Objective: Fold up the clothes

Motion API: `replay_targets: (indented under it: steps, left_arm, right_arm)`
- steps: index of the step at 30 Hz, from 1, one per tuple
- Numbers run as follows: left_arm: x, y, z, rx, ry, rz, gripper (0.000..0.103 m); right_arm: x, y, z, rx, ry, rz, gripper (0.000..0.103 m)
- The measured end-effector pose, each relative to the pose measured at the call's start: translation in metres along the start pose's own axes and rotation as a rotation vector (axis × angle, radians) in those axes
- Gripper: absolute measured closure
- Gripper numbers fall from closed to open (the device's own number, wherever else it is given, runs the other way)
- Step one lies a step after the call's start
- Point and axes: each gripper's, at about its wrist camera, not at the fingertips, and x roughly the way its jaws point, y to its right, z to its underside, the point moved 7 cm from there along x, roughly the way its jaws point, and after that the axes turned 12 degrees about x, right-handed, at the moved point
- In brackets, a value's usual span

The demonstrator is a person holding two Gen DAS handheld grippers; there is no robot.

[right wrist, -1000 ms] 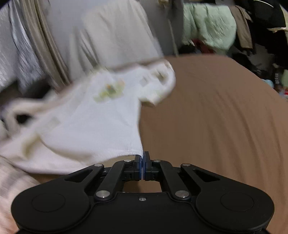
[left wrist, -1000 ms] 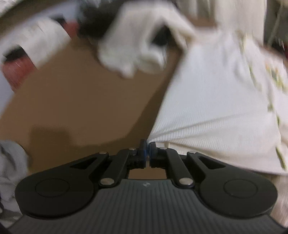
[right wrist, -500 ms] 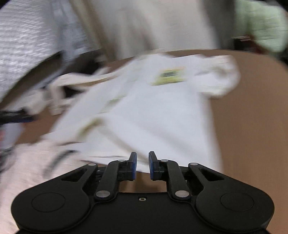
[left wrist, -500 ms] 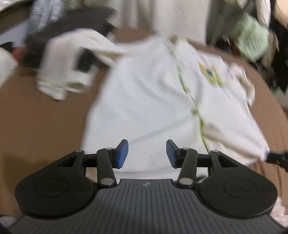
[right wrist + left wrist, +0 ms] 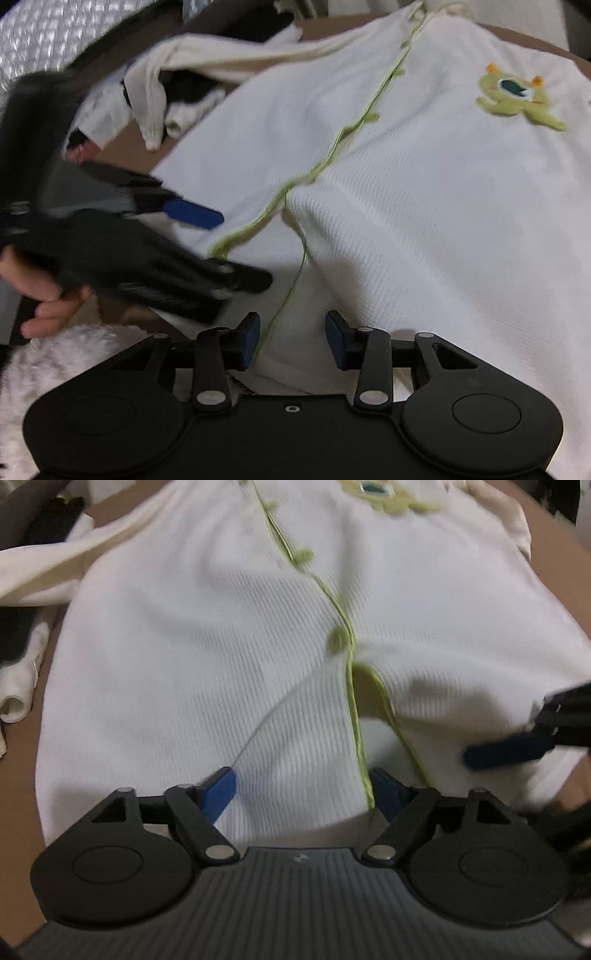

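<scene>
the white ribbed knit top with lime-green edging along its front opening (image 5: 229, 635) now lies spread face up on the brown bed surface (image 5: 22, 775), its collar at the far end and its hem at the near end, just under both tools. a second ago each tool was pinched tight on a hem corner and the garment hung stretched and blurred between them; now it rests flat. the left gripper (image 5: 301, 790) has just been opening and its blue pads stand wide apart over the near hem, cloth below them but nothing pressed. the right gripper (image 5: 291, 334) has also just been opening, less widely, and straddles the green-edged hem without pinching it. the green frog patch (image 5: 517, 98) shows on the far right chest. the near part of the opening gapes and one front panel is rucked. a cream sleeve (image 5: 221, 55) trails off far left toward a pile of other clothes (image 5: 184, 107).

the lay-out step looks finished; the folding itself is not yet begun, and the gaping front probably needs smoothing first.
</scene>
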Motion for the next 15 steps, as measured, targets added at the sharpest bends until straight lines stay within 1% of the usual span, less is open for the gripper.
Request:
replay_targets:
  steps: [1, 2, 3, 4, 5, 6, 7, 8, 9, 10, 11, 13, 15]
  left_arm:
    - [-0.001, -0.001, 0.001, 0.002, 0.004, -0.028, 0.02]
    - [-0.003, -0.002, 0.003, 0.005, 0.008, -0.056, 0.018]
    - [-0.004, -0.004, 0.006, 0.016, 0.01, -0.098, 0.018]
    - [-0.005, -0.006, 0.009, 0.019, 0.024, -0.115, 0.021]
    - [-0.009, -0.007, 0.012, 0.011, 0.045, -0.106, 0.041]
    - [-0.012, -0.009, 0.015, 0.002, 0.065, -0.096, 0.057]
    - [-0.015, -0.01, 0.016, -0.008, 0.07, -0.085, 0.084]
    - [-0.017, -0.011, 0.017, -0.018, 0.074, -0.073, 0.094]
    - [-0.024, -0.011, 0.016, -0.005, 0.078, -0.08, 0.094]
    - [-0.032, -0.013, 0.015, 0.001, 0.092, -0.065, 0.095]
    - [-0.042, -0.011, 0.014, -0.009, 0.11, -0.028, 0.095]
    - [-0.068, -0.008, 0.009, -0.04, 0.171, 0.087, 0.095]
    - [-0.094, -0.004, 0.003, -0.047, 0.239, 0.201, 0.095]
  right_arm:
    - [0.003, -0.001, 0.002, -0.011, -0.007, -0.01, 0.047]
    - [0.006, -0.001, 0.003, -0.023, -0.014, -0.021, 0.037]
    - [0.007, 0.0, 0.004, -0.017, -0.012, -0.037, 0.034]
    - [0.007, 0.001, 0.004, -0.003, -0.007, -0.055, 0.034]
    - [0.007, 0.004, 0.003, 0.02, 0.001, -0.068, 0.035]
    - [0.007, 0.006, 0.002, 0.032, 0.01, -0.064, 0.038]
    - [0.006, 0.007, 0.001, 0.039, 0.02, -0.054, 0.049]
    - [0.007, 0.009, 0.001, 0.021, 0.027, -0.017, 0.079]
    - [0.007, 0.011, 0.001, -0.009, 0.034, 0.033, 0.091]
    - [0.006, 0.012, -0.002, -0.016, 0.032, 0.04, 0.093]
    - [0.003, 0.013, -0.003, 0.003, 0.026, 0.02, 0.093]
    - [-0.005, 0.013, -0.005, 0.039, 0.008, -0.037, 0.093]
    - [-0.015, 0.002, -0.003, 0.063, -0.011, -0.175, 0.093]
